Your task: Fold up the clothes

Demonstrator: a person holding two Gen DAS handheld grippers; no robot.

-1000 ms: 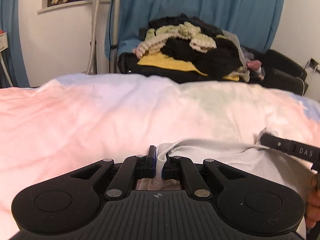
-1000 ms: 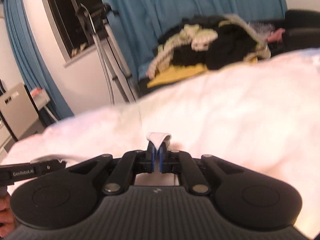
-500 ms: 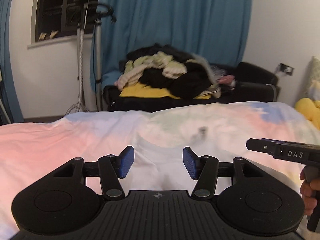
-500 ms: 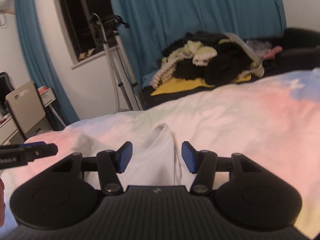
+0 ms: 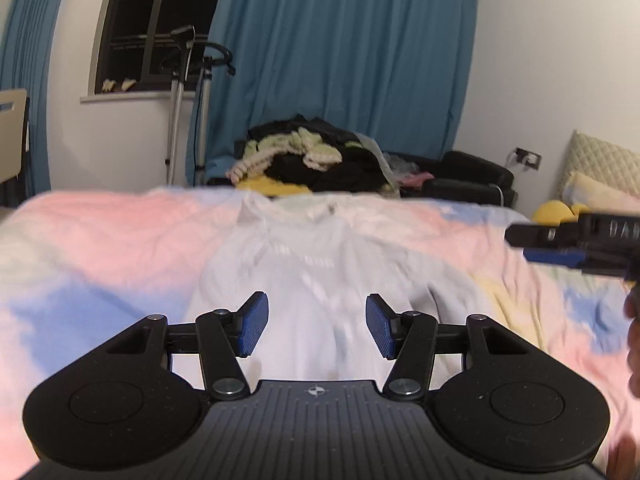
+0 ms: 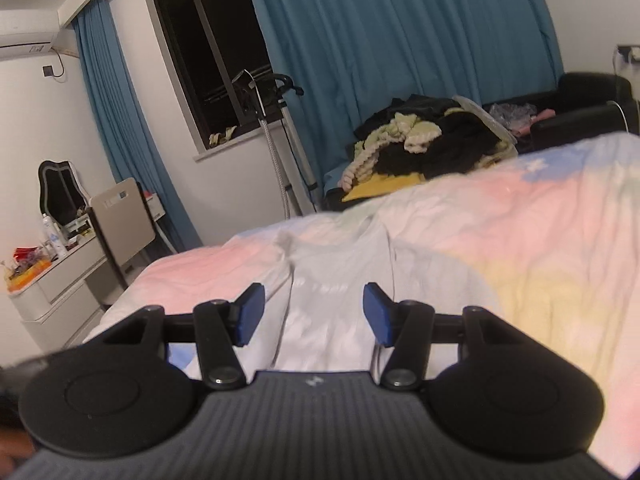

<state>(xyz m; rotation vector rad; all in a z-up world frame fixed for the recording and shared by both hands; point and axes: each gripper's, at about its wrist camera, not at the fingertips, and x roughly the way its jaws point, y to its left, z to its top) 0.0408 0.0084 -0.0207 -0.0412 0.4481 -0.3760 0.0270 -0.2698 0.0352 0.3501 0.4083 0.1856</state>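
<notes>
**Left wrist view: shirt runs straight away from you, both grippers sit at its near end**

Left wrist view first, since that's your left side: your left gripper (image 5: 314,328) has its blue pads spread wide with nothing between them, only pale cloth showing below the gap. The white garment (image 5: 320,280) lies flat on the pastel bedspread (image 5: 100,248), and its long axis runs away from you toward the clothes pile (image 5: 316,160) at the far side of the bed. So it's dead ahead and below, not off to a side.

Moving right, your right gripper (image 6: 314,318) is just as spread, also empty, and it peeks into the left camera at the right edge (image 5: 572,240). From its own camera the same garment (image 6: 340,292) sits ahead and slightly left, again stretching toward the far edge.

My read: neither hand is clearly nearer, both hover over the near end. If the next fold goes crosswise, you'd probably reach forward along that axis, one hand per side edge. The picture's a bit blurry, so I can't make out the hem or sleeves exactly.
</notes>
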